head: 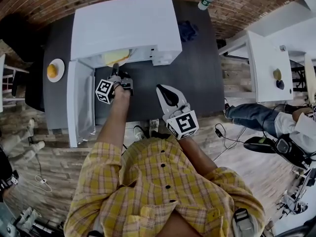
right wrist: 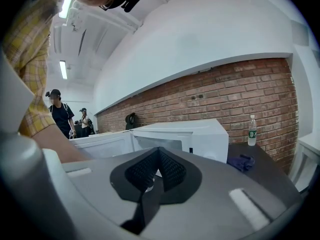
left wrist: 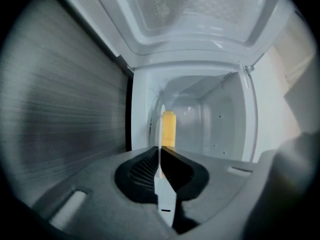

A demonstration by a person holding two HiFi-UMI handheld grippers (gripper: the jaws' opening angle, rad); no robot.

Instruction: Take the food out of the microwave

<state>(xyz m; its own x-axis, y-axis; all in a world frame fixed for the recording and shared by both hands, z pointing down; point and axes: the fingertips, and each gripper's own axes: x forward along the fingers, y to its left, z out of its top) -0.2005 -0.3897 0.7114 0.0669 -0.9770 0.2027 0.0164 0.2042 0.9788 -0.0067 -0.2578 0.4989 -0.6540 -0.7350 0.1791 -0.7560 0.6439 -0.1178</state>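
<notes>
Head view: left gripper point(head: 116, 69) at the mouth of the open microwave point(head: 123, 23); right gripper point(head: 160, 89) behind and beside it, jaws together, empty.

Left gripper view: we find the jaws clamped on the plate point(left wrist: 163, 194) at its near rim; food point(left wrist: 169, 129) on it just beyond the tips, inside the microwave. We judge: draw straight back, plate level, clear of the door point(left wrist: 190, 14) alongside.

Right gripper view: jaws closed on nothing; microwave ahead. We would support the plate's free edge with it.
</notes>
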